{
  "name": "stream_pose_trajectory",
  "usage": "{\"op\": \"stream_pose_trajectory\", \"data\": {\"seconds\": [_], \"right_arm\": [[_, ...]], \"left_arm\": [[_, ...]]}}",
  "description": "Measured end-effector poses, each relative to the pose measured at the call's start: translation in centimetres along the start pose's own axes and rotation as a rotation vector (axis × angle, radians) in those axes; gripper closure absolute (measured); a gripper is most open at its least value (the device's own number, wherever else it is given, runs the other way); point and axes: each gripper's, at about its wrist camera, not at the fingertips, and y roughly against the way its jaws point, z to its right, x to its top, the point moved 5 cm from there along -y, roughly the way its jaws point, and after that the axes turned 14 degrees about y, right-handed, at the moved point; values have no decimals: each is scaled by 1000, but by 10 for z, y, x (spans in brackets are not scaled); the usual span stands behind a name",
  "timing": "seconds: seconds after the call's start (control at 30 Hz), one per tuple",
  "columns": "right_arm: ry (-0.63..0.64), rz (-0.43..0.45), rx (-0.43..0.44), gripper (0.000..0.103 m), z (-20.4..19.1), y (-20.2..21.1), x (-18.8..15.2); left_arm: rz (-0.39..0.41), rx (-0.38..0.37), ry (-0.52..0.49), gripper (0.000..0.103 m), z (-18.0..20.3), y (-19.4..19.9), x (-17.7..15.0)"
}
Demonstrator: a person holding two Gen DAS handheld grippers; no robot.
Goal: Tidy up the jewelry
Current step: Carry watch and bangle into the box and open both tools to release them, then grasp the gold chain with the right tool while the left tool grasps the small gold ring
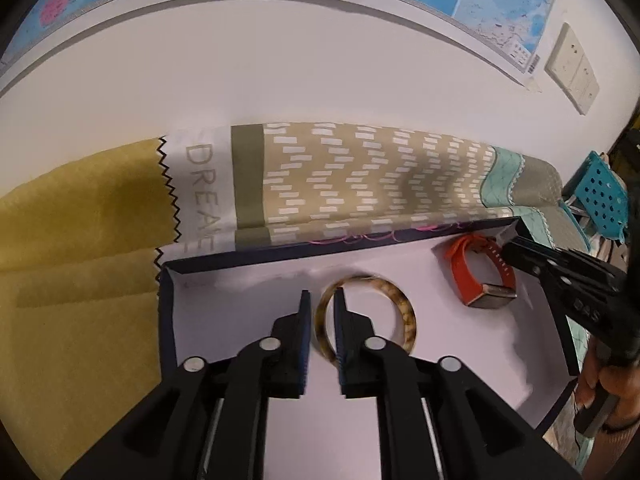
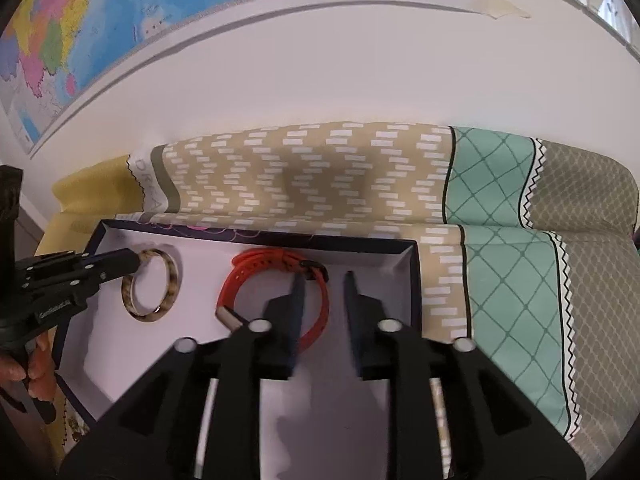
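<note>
A dark-walled box with a white floor (image 1: 248,304) (image 2: 372,252) lies on a patterned cloth. In it are a tortoiseshell bangle (image 1: 404,312) (image 2: 170,280) and an orange watch (image 1: 460,272) (image 2: 240,276). My left gripper (image 1: 322,300) is open, its fingers astride the bangle's left rim, not clamped on it; it also shows in the right wrist view (image 2: 134,262). My right gripper (image 2: 324,280) is open and empty above the watch strap's right end; it also shows in the left wrist view (image 1: 508,246).
The patchwork cloth (image 2: 320,176) covers the surface up to a white wall. A yellow cloth (image 1: 80,232) lies left of the box. A blue perforated basket (image 1: 600,196) stands at the far right. Maps hang on the wall (image 2: 120,8).
</note>
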Motion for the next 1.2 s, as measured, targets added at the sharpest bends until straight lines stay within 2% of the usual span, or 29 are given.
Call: {"op": "stream_pose_trajectory", "data": {"seconds": [0.13,0.17,0.23,0.27,0.33,0.4,0.53,0.67,0.77,0.83,0.93,1.1,1.2], "right_arm": [[4,49,31,78,-3,26,-11],[13,69,45,77,-6,38,-15],[29,107,75,70,-15,57,-21],[45,124,94,66,-21,70,-26],[81,159,122,65,-35,94,-39],[119,167,157,62,-51,110,-55],[178,139,189,62,-77,127,-90],[213,104,209,62,-101,135,-122],[239,72,223,66,-118,134,-142],[264,48,201,71,-127,132,-152],[272,29,179,72,-133,126,-161],[279,27,143,95,-133,124,-165],[260,55,167,96,-131,135,-161]], "left_arm": [[58,3,-15,76,2,18,-4],[81,-6,-24,75,2,28,-7],[121,-26,-49,71,4,46,-14],[138,-41,-62,65,4,57,-19],[169,-57,-89,60,5,76,-32],[201,-55,-131,57,5,96,-49],[235,-63,-161,45,1,119,-82],[227,-72,-171,45,-4,130,-118],[221,-64,-177,44,-8,132,-139],[211,-81,-160,44,-11,135,-151],[215,-87,-156,42,-11,138,-163],[196,-102,-139,40,-12,139,-179],[189,-105,-140,40,-11,138,-186]]}}
